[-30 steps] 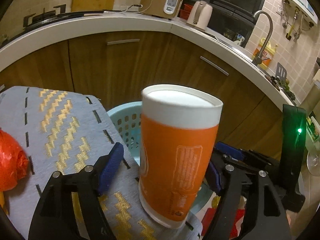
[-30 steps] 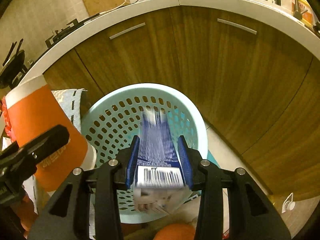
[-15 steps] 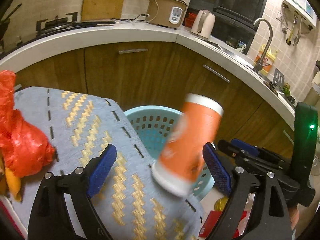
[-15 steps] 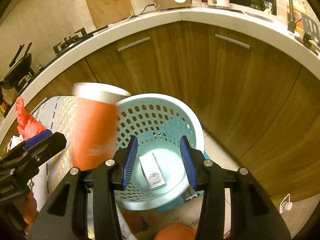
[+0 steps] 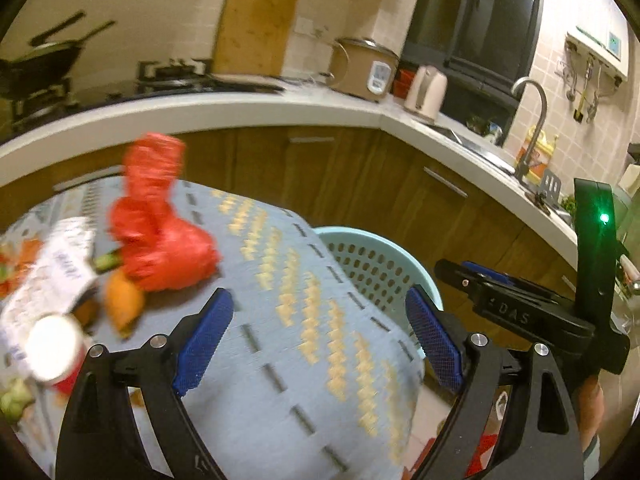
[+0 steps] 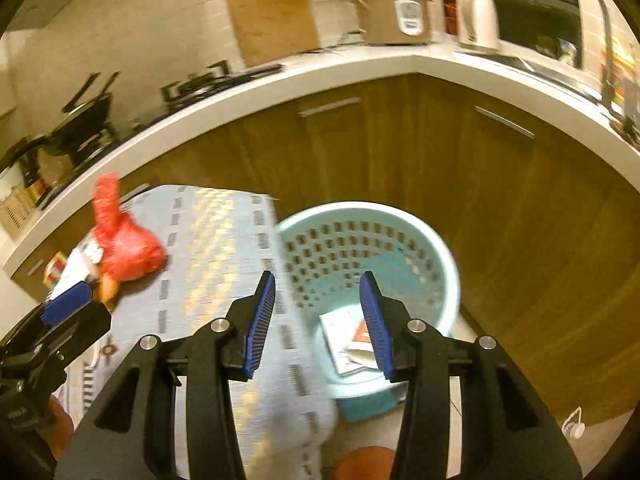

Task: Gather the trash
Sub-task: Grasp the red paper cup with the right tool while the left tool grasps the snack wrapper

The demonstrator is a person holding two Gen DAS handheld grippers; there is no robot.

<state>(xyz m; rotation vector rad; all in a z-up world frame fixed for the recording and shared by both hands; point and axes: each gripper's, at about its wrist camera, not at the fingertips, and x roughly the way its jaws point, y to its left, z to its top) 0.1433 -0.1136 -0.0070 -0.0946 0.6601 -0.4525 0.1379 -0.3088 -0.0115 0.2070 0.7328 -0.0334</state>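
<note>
Right now, step in hand: between pickups, as I judge it; both tools are empty and one load of rubbish already lies in the bin.
Left gripper (image 5: pixel 318 338): jaws spread wide with nothing between the blue pads, hanging above the grey cloth with yellow zigzags (image 5: pixel 304 320) that covers the table.
Right gripper (image 6: pixel 318 324): jaws parted about halfway, nothing clamped; it looks down over the table's edge, so the cloth sits behind one pad and the basket behind the other.
Basket (image 6: pixel 448 264): pale blue, perforated, standing on the floor just beside the table's edge and in front of the wooden cabinets (image 6: pixel 500 208).
Already collected: a white carton or packet (image 6: pixel 340 340) lies flat on the basket's bottom, with something orange-red partly hidden behind the right pad; I cannot tell what that is.
Trash left: a crumpled red plastic bag (image 5: pixel 160 240) on the far-left part of the cloth; touching it, an orange peel-like scrap (image 5: pixel 124 300), a white printed wrapper (image 5: pixel 52 276) and a round white-topped container (image 5: pixel 52 348), all blurred.
Next move, my guess: the left gripper is nearer the pile, so it should swing towards the red bag, settle its pads on either side of the bunched plastic, and close.
What that calls for: a grip on the bag's bulk, not its loose tail, since thin plastic may slip.
Afterwards: carry it over the basket's rim before letting go.
</note>
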